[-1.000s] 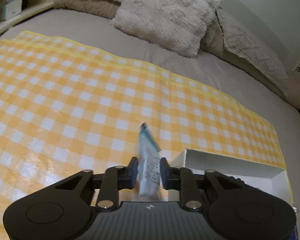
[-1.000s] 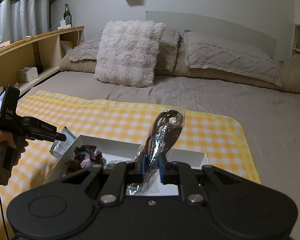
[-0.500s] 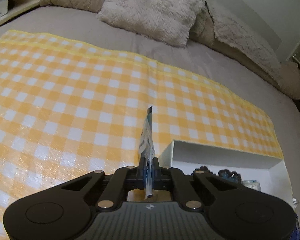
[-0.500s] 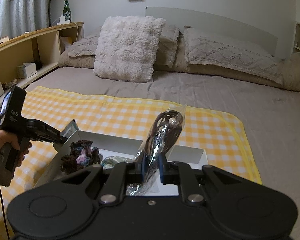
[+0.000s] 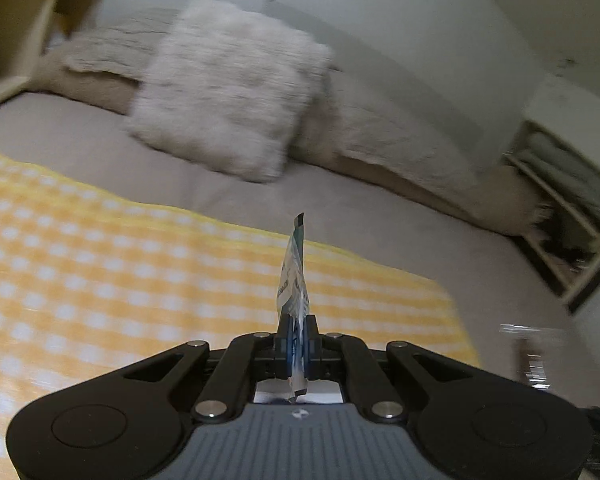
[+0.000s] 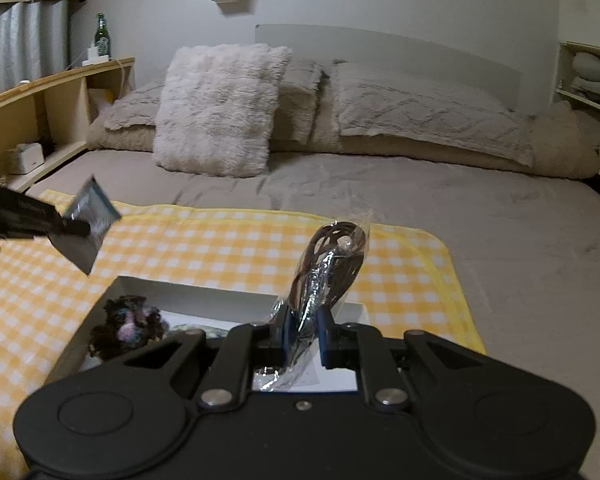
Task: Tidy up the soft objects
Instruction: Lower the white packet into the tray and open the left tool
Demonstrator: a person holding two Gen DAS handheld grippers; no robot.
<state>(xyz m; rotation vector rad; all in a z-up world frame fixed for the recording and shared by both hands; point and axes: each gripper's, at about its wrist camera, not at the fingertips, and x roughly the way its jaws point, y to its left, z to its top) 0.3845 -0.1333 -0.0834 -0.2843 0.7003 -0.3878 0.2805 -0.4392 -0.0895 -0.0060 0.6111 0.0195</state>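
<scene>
- Now, left wrist view: the left gripper (image 5: 296, 338) pinches a sachet (image 5: 293, 280), lifted higher than a moment ago, so the box has dropped out of sight; motion blur smears the cloth (image 5: 100, 272).
- Right wrist view: the right gripper (image 6: 302, 330) clamps a bagged cord (image 6: 332, 260) over the box (image 6: 196, 298); likely both go in next. The box's near part is hidden.

My left tongs (image 5: 296, 340) sit low and centred, pinched shut on a flat packet (image 5: 294, 280); my right tongs (image 6: 305, 334) likewise clamp a bagged cord (image 6: 332, 256).
</scene>
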